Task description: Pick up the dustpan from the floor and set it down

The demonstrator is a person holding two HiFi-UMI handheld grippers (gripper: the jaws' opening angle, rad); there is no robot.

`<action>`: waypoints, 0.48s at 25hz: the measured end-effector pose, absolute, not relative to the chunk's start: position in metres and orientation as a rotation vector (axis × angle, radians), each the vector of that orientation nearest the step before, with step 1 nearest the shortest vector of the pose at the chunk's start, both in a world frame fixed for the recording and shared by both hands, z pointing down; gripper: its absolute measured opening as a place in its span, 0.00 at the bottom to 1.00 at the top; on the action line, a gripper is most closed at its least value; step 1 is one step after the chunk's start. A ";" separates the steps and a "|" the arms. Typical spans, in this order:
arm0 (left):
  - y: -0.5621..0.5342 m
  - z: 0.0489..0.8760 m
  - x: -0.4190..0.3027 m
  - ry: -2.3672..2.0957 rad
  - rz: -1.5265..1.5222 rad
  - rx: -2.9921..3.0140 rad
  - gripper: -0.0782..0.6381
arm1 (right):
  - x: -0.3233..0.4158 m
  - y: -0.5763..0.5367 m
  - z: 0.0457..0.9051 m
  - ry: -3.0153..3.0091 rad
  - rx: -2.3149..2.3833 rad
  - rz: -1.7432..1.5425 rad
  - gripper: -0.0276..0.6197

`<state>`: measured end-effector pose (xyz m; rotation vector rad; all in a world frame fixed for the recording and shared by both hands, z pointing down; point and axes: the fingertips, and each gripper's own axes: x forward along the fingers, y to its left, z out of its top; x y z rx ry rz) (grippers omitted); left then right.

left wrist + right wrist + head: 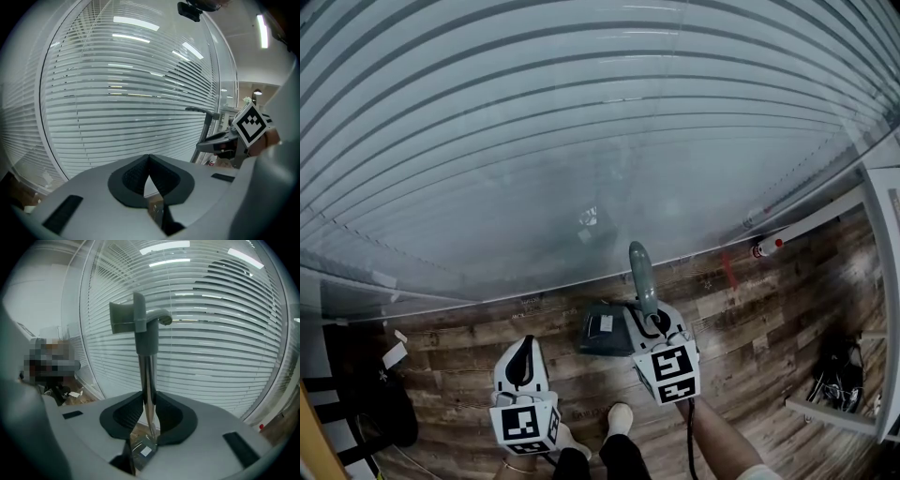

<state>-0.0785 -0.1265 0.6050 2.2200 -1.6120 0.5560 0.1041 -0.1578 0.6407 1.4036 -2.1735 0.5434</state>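
Risk: the thin metal shaft (148,380) may twist or slip in the grip, so the dustpan (605,330) could swing into the blinds (581,141) or land tilted.
Right tongs (149,405): narrowly parted, clamped on the shaft below its grey handle (138,322).
Left tongs (149,161): pressed together, empty, held aside.
Pan's place: low at the floor (750,319) beside the blinds; I cannot tell whether it touches.
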 end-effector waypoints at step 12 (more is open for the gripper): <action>-0.120 0.606 -0.077 -1.608 0.569 2.220 0.13 | 0.108 -0.167 0.640 -2.174 1.456 0.558 0.19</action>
